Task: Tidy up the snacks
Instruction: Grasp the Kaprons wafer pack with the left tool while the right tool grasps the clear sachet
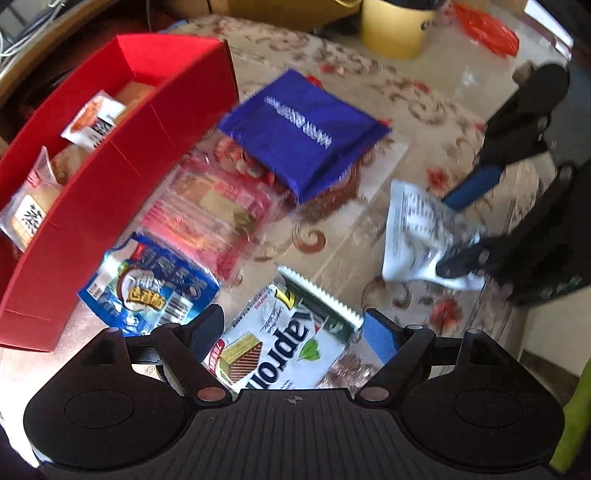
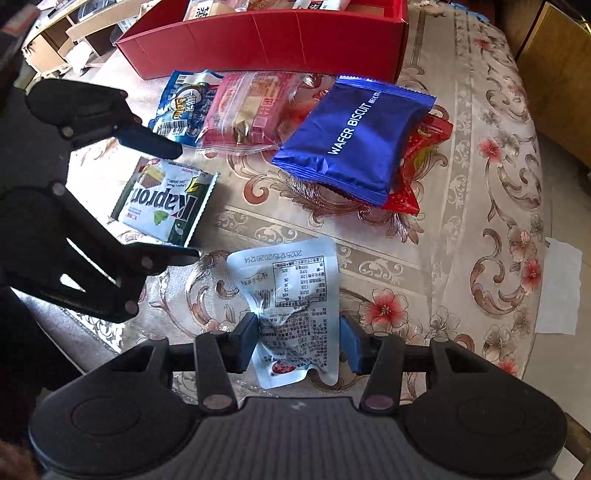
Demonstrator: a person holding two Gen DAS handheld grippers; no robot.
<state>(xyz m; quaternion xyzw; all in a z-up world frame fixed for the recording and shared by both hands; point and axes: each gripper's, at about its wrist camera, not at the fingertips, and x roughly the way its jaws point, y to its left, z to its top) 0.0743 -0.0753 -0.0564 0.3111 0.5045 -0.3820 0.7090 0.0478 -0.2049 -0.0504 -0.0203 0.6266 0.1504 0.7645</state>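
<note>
My left gripper (image 1: 295, 332) is open around a white and green Kapron wafer packet (image 1: 280, 347) lying on the table; it also shows in the right wrist view (image 2: 166, 199). My right gripper (image 2: 297, 338) is open with its fingers on either side of a pale blue pouch (image 2: 295, 306), printed side up, which also shows in the left wrist view (image 1: 421, 236). A blue wafer biscuit bag (image 2: 354, 140), a pink clear packet (image 2: 247, 110) and a blue coconut packet (image 2: 181, 107) lie by the red box (image 2: 266, 40), which holds several snacks.
A red packet (image 2: 424, 147) sticks out from under the blue bag. A yellow tub (image 1: 395, 29) and an orange bag (image 1: 487, 29) stand at the far table edge. A white paper (image 2: 557, 288) lies at the right edge of the floral tablecloth (image 2: 480, 229).
</note>
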